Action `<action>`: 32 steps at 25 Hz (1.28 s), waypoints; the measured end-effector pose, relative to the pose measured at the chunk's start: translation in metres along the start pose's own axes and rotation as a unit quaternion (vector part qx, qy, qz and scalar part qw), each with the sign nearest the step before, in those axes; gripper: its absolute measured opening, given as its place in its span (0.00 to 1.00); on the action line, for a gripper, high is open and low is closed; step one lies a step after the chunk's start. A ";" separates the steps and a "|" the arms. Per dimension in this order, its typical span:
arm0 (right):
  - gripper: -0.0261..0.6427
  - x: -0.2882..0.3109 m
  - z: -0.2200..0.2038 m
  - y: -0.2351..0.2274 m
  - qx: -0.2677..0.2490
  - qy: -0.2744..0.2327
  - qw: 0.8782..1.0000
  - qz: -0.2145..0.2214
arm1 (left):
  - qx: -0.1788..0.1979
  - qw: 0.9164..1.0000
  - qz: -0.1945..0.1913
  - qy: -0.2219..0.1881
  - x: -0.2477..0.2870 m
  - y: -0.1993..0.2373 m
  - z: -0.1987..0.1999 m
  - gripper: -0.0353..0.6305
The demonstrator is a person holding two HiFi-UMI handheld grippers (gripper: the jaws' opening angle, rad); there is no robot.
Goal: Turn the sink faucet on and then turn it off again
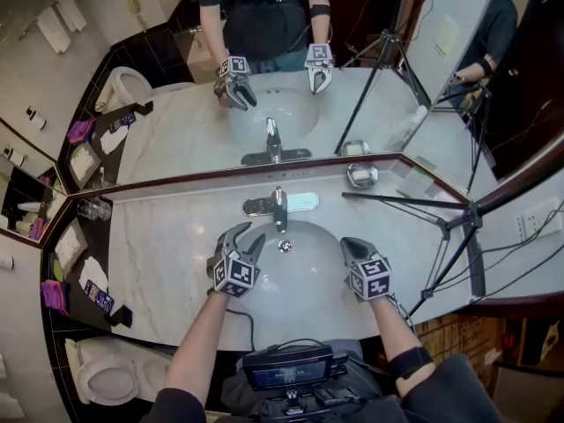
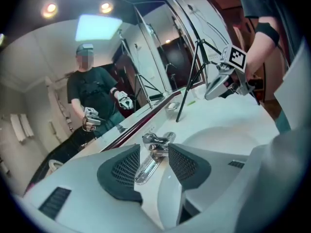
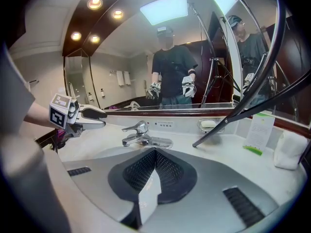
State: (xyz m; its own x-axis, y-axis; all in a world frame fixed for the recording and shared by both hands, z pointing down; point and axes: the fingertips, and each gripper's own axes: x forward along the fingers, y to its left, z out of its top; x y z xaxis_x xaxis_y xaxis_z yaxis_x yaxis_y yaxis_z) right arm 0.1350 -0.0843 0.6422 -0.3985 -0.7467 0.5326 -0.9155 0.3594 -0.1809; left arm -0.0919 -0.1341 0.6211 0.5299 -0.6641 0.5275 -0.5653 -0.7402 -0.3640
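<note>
1. Left tool (image 1: 247, 236): my jaws stand apart with nothing pressed between the pads. It hangs over the rear left of the basin (image 1: 308, 280), angled toward the back wall.
2. Right tool (image 1: 352, 248): jaws closed together on nothing. It is held over the right side of the basin, well apart from the left tool.
3. Faucet (image 1: 279, 205): a chrome single-lever fitting on the surface (image 1: 167, 254) at the back rim of the basin, just under the mirror (image 1: 264, 104). In the left gripper view the lever sits in the gap between my open jaws but beyond their tips, near and not touched. I see no stream from the spout, so I judge the turning-on step not yet done.
4. Hazard, short reach: if I close the left tool from here, the pads would likely meet in front of the lever and catch nothing.
5. Hazard, slip: the lever looks smooth and rounded. A grip at its very tip could slide off as I lift.
6. Hazard, overtravel: too hard a lift could bring full flow, and splash could reach both tools over the basin.
7. Surroundings: a soap dish (image 1: 361, 175) and a tripod leg (image 1: 414, 203) lie to the right, clear of the left tool's path.
</note>
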 end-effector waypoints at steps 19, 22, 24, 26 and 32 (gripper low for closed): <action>0.07 -0.004 -0.016 -0.026 0.025 0.010 0.999 -0.024 | 0.148 0.987 -0.025 0.049 0.090 -0.022 0.007 0.41; 0.07 -0.006 -0.019 -0.029 0.030 0.013 0.999 -0.028 | 0.147 0.987 -0.028 0.050 0.098 -0.022 0.008 0.41; 0.07 -0.006 -0.020 -0.032 0.032 0.014 0.999 -0.031 | 0.147 0.988 -0.028 0.046 0.102 -0.021 0.008 0.41; 0.07 -0.007 -0.021 -0.034 0.034 0.015 0.999 -0.034 | 0.147 0.988 -0.025 0.040 0.106 -0.019 0.011 0.41; 0.07 -0.008 -0.023 -0.041 0.039 0.014 0.998 -0.040 | 0.145 0.989 -0.023 0.034 0.118 -0.018 0.015 0.37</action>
State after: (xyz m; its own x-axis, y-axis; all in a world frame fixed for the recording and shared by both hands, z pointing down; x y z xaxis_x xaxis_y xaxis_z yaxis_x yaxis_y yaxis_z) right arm 0.1769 -0.0803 0.6643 -0.3231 -0.7545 0.5712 -0.9463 0.2534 -0.2006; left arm -0.0097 -0.2011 0.6787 0.5017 -0.6280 0.5948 -0.3314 -0.7747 -0.5385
